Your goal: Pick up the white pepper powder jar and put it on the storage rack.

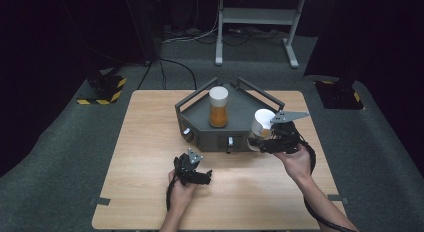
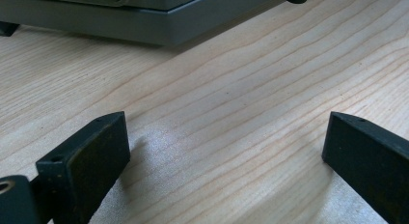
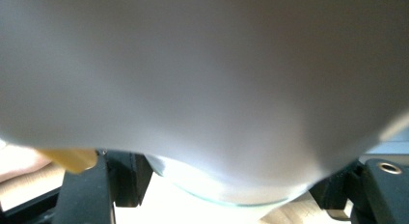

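Left gripper (image 1: 200, 176) low over table (image 1: 150, 142), near front edge, jaws wide apart, nothing between. Right gripper (image 1: 266, 140) clamped on bottle (image 1: 261, 126): white cap, amber contents, tilted, held at right front corner of grey tray (image 1: 240, 104). Second bottle (image 1: 218, 107), same look, upright in tray.

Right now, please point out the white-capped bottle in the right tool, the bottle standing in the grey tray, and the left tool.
held bottle (image 1: 262, 123): high view, white cap
standing bottle (image 1: 218, 114): high view, amber body
left tool (image 1: 202, 175): high view, between its fingertips
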Available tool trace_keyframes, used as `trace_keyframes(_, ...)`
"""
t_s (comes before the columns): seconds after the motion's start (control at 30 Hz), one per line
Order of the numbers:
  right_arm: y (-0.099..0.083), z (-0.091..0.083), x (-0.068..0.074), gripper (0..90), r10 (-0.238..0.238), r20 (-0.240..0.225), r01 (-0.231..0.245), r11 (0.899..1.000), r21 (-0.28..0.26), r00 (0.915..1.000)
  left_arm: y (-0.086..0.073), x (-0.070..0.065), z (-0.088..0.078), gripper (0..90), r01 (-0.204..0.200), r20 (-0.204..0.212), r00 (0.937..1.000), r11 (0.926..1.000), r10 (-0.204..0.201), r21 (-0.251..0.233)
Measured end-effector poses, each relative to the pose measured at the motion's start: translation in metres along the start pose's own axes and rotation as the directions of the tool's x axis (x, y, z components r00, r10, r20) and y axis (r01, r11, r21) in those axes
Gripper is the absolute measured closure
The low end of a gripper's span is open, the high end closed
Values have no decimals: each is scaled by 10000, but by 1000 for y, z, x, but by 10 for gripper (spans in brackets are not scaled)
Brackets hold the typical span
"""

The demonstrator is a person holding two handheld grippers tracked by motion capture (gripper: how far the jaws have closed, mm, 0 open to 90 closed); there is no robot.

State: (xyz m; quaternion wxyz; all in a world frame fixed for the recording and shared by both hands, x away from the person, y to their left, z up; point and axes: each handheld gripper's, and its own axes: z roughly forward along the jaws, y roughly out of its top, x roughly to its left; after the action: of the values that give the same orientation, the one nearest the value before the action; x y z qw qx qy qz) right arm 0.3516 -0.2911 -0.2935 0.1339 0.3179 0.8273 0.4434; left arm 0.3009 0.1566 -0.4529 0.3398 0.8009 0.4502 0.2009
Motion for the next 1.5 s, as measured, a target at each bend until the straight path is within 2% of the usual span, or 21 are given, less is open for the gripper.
trace_keyframes(0.3,13,-2,-10,304,294,108,-293,9995,-79,9995,0,0,0,27,2,1,10000,10000,-2,0)
trace_keyframes(0.7,27,3,-11,304,243,361,-243,9997,2,9991,0,0,0,27,4,2,10000,10000,-4,5)
trace_keyframes(1.1,42,14,-13,304,326,681,-333,9994,106,9971,0,0,0,27,-7,3,10000,10000,7,7)
trace_keyframes(1.5,56,33,-15,304,461,1114,-490,9985,243,9927,0,0,0,27,-22,1,10000,10000,22,18)
